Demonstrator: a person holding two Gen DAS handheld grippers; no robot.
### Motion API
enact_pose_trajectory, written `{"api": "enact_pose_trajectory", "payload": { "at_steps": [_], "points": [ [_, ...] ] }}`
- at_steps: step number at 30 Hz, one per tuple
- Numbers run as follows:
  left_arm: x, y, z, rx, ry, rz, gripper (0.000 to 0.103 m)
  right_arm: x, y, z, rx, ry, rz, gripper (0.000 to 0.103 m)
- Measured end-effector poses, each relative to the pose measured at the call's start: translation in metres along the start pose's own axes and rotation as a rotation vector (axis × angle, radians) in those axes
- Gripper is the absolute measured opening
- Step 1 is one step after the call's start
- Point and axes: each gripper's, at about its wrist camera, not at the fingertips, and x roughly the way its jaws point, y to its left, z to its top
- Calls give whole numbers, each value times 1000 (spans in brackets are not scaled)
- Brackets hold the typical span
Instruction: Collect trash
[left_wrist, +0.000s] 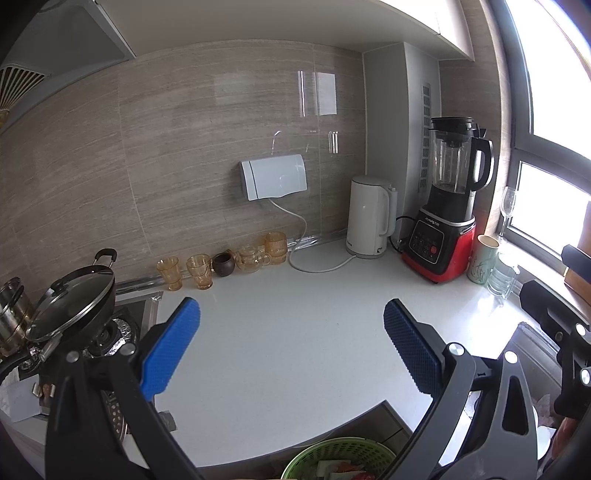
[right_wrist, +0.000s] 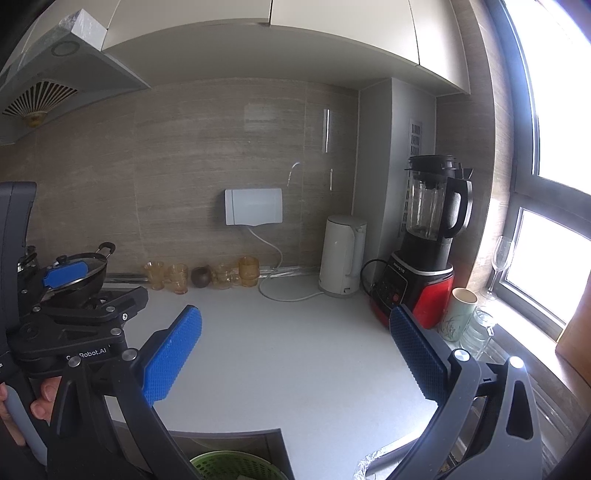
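Left gripper (left_wrist: 291, 347) and right gripper (right_wrist: 295, 354) are spread wide, empty, above the counter (left_wrist: 295, 332); green basket (left_wrist: 332, 458) sits near.

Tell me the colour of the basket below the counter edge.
Green basket, a mesh-patterned plastic one; the left wrist view shows it best.

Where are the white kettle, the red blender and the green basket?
white kettle (left_wrist: 367, 218): left wrist view, middle of its body.
red blender (left_wrist: 443, 240): left wrist view, on its black control panel.
green basket (left_wrist: 332, 452): left wrist view, on its rim.
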Motion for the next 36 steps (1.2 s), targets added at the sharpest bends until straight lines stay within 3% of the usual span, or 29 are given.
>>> {"api": "enact_pose_trajectory", "payload": {
  "at_steps": [36],
  "points": [
    [15,10,-2,-14,26,31,95,18,4,-1,-7,26,17,101]
  ]
}}
